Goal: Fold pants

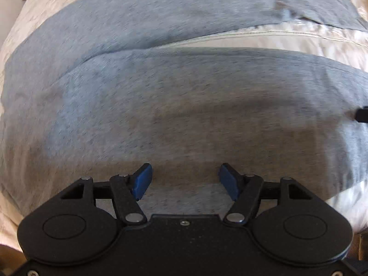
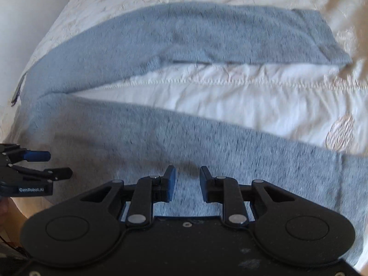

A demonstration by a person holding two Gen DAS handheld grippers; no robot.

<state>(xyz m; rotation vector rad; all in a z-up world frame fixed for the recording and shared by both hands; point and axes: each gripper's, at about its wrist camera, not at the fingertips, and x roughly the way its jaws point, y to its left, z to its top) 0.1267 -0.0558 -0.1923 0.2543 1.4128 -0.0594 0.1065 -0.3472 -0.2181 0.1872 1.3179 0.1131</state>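
Blue-padded fingers point(image 1: 143, 180) of the left gripper point(image 1: 185, 181) spread wide apart, hovering low over the near leg point(image 1: 184, 105) of the grey pants point(image 1: 161, 23), holding nothing; whether the pads touch the cloth cannot be told through the blur; right gripper point(image 2: 187, 182) likewise empty, fingers point(image 2: 170, 184) parted by a narrower gap, poised above the same near leg further along toward its hem.

Pants spread flat on a cream bedspread point(image 2: 218, 96), both legs splayed in a V with a wedge of bedding and a stitched seam point(image 2: 207, 81) showing between them; far leg point(image 2: 184, 36) lying smooth and well apart from the near one; waist end toward the left of the right wrist view, where the two legs join.

Left gripper visible from the side at the edge of the right wrist view, near the waist end; probably so placed to share the near leg between both hands, one near the waist, one toward the hem, ready to pinch the near edge and carry it over onto the far leg; fold judged not yet begun; risk of pinching bedspread along with the soft knit.
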